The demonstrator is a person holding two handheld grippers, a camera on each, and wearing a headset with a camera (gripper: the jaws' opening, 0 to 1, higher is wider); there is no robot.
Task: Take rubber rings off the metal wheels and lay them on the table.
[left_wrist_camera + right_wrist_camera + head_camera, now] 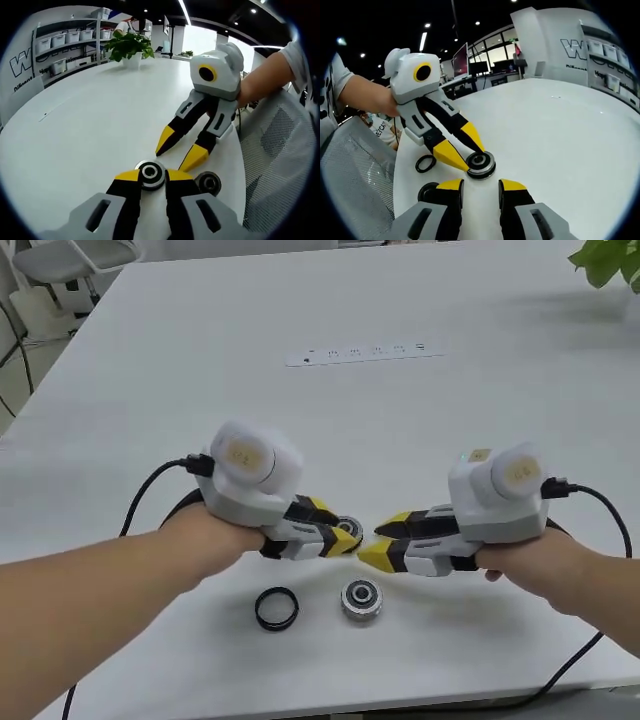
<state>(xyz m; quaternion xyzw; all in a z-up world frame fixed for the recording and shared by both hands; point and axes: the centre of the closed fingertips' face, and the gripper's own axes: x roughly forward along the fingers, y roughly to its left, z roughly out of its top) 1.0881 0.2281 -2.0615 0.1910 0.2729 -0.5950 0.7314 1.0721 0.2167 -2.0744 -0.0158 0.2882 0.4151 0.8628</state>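
My left gripper is shut on a small metal wheel with a dark rubber ring around it, held just above the table. In the left gripper view the wheel sits between the yellow jaw tips. My right gripper is open and points at that wheel from the right, its tips a short way off. In the right gripper view its jaws stand apart just short of the held wheel. A loose black rubber ring and a second wheel, silvery at its rim, lie on the table nearer me.
The white table has a flush socket strip further back and a potted plant at the far right corner. Black cables trail from both grippers. A mesh chair stands at the table's near side.
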